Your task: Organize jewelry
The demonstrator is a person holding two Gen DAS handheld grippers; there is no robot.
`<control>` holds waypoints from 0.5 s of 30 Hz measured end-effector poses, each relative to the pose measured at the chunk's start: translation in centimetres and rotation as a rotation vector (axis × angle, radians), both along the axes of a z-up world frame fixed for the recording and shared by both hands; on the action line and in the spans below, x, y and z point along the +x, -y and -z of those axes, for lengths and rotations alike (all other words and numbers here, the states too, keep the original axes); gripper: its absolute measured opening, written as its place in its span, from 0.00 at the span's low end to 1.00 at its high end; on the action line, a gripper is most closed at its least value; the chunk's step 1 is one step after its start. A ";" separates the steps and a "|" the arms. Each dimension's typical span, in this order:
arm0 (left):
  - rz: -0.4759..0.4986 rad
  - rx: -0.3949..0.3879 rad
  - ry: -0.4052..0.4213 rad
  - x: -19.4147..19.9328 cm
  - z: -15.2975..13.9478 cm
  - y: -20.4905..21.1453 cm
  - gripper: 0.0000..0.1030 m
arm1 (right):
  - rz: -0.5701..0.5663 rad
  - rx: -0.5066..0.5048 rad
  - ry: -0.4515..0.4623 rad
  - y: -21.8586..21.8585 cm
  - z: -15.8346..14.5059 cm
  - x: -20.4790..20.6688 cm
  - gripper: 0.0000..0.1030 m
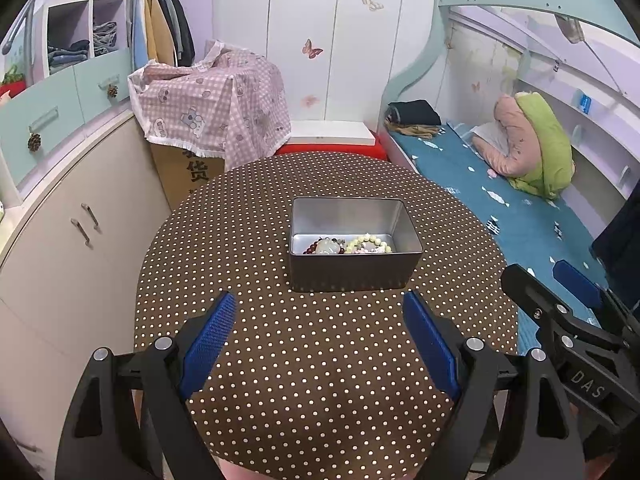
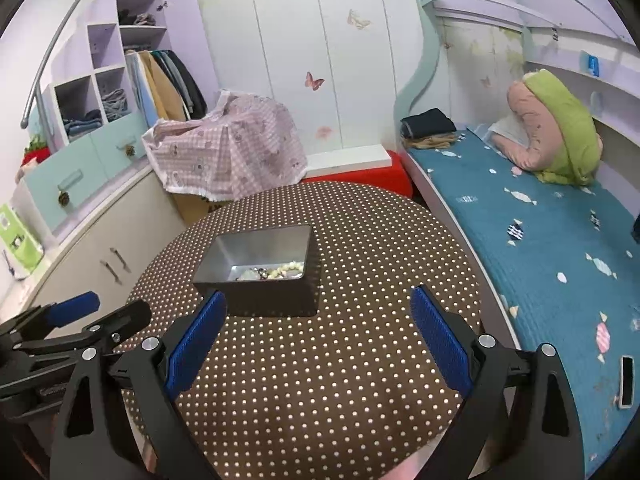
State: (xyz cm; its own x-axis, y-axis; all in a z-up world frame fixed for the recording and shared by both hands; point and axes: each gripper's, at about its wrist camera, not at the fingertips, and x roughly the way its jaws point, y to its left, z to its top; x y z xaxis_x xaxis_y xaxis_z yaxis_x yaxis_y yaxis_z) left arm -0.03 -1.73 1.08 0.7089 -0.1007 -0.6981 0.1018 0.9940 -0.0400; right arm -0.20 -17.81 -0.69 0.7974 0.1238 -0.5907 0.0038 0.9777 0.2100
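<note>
A rectangular metal tin [image 1: 354,276] [image 2: 260,296] stands without a lid on the round brown polka-dot table [image 1: 320,360] [image 2: 340,360]. Inside it lie beaded bracelets: a dark red one with a pale pendant [image 1: 326,246] and a cream one [image 1: 370,244] [image 2: 286,269]. My left gripper [image 1: 320,304] hovers open just short of the tin, nothing between its blue pads. My right gripper [image 2: 318,300] is open too, to the tin's right, and empty. Each gripper shows at the edge of the other's view: the right gripper [image 1: 560,280], the left gripper [image 2: 108,304].
A bed with a blue cover [image 1: 520,208] [image 2: 540,248] runs along the table's right side. White cabinets [image 1: 68,248] stand to the left. Behind the table are a box under pink checked cloth [image 1: 216,112] and a red stool [image 2: 360,176].
</note>
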 end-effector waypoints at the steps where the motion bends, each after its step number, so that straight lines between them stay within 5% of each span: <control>1: -0.004 0.004 0.001 0.0 0.0 0.0 0.80 | -0.001 -0.001 0.000 0.0 0.0 0.0 0.88; 15: -0.015 0.008 0.001 -0.1 0.1 -0.3 0.80 | 0.001 -0.002 -0.008 -0.1 0.2 0.0 0.88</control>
